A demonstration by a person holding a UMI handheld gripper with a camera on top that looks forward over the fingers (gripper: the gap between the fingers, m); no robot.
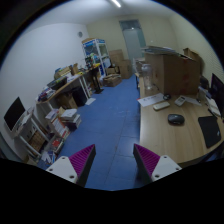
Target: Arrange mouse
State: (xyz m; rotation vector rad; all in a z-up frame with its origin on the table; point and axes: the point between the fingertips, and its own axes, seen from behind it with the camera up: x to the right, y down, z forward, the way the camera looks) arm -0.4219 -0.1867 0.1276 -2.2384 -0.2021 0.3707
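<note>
From where the gripper looks out, there is only the one view, and it takes in most of an office room from well above the wooden desk. The two fingers stand wide apart with their magenta pads facing each other and nothing between them; only blue floor shows in the gap. The mouse, a small dark rounded thing, lies on the desk, ahead of the fingers and off to their right, well apart from them and lower. It is too small to read its long axis with any certainty. On the same desk, just beyond the mouse, sits a pale keyboard, and nearer than the mouse a dark flat item, perhaps a laptop or pad. Behind them on the desk stands a large cardboard box; what it holds cannot be seen. Away from the desk, across the floor, shelves crowded with books and clutter line the far wall. I would judge that the coming move has to swing rightward and down toward the desk before the fingers can straddle the mouse.
</note>
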